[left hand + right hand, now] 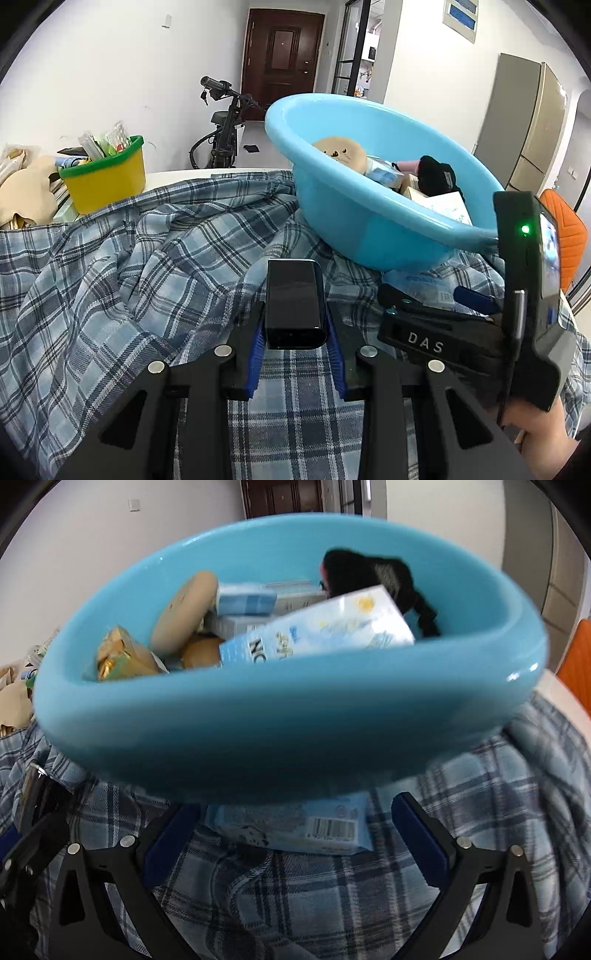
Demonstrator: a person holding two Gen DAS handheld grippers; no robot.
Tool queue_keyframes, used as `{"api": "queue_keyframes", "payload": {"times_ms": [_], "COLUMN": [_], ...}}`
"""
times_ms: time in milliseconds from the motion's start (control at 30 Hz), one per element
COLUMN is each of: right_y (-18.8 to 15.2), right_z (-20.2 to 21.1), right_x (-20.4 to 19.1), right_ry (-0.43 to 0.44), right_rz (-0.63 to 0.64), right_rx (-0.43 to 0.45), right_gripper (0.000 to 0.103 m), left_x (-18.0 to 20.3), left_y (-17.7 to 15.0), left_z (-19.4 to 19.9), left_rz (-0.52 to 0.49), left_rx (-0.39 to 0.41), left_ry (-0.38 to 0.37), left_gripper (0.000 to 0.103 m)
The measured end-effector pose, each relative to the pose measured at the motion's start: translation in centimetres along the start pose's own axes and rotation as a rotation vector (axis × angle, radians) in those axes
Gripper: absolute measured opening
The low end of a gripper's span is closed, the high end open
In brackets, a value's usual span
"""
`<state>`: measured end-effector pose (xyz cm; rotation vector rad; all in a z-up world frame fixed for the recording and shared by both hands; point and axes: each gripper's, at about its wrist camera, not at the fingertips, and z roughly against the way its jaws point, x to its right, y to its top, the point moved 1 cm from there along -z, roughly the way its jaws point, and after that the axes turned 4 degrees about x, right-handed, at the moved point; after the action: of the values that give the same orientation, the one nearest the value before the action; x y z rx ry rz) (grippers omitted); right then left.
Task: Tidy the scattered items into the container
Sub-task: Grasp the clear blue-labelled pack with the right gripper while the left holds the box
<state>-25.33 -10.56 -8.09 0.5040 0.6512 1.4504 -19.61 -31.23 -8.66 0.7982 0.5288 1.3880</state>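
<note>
Right wrist: my right gripper [291,834] fingers wide around the blue packet [295,829] under the basin [288,716]. Left gripper [295,332] clamps a black case [293,306]. I'd close squarely, clear of cloth [332,897].

Both pictures are bright, with soft daylight and no hard shadows. The left wrist view is sharp; only a green lamp [525,229] glows to the right of the claw. The right wrist view is smeared by motion: the blue basin [258,731] ahead of the claw has blurred edges, with small glare on its rim. Fisheye bends all lines, and the corners are black.
</note>
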Motion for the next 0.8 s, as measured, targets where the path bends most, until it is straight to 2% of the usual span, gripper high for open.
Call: {"api": "queue_keyframes", "payload": {"times_ms": [100,133,233,400,500,600,633,800], "right_y": [-0.3,-0.5,-1.1,-3.0,-4.3,-5.7,-4.7,-5.9], "right_z": [0.4,0.7,2.8,7.4,10.0,12.8,12.7,16.5], "right_x": [-0.1,0.0,0.8,2.0,3.0,3.7,3.7,4.5], "right_ry": [-0.029,-0.024,0.042,0.078,0.113,0.127,0.128,0.126], "right_rz": [0.046,0.047,0.038,0.114,0.136,0.154,0.162,0.232], "right_rx": [-0.013,-0.025,-0.05,-0.01,0.003,0.034,0.041,0.105], "right_gripper": [0.074,0.072,0.071,0.071,0.071,0.071,0.071,0.071], "left_x": [0.5,0.6,1.0,2.5,4.2,6.4,7.2,10.4], "left_y": [0.2,0.2,0.3,-0.3,-1.1,-1.8,-2.0,-3.0], "left_z": [-0.1,-0.1,0.6,2.2,3.8,6.1,6.7,9.1], "left_rz": [-0.015,-0.021,-0.028,-0.045,-0.085,-0.115,-0.124,-0.138], "left_rx": [-0.006,-0.01,-0.004,0.008,0.023,0.05,0.058,0.089], "left_ry": [-0.001,0.0,-0.005,-0.028,-0.012,-0.045,-0.052,-0.077], "left_gripper": [0.032,0.032,0.032,0.032,0.032,0.032,0.032,0.032]}}
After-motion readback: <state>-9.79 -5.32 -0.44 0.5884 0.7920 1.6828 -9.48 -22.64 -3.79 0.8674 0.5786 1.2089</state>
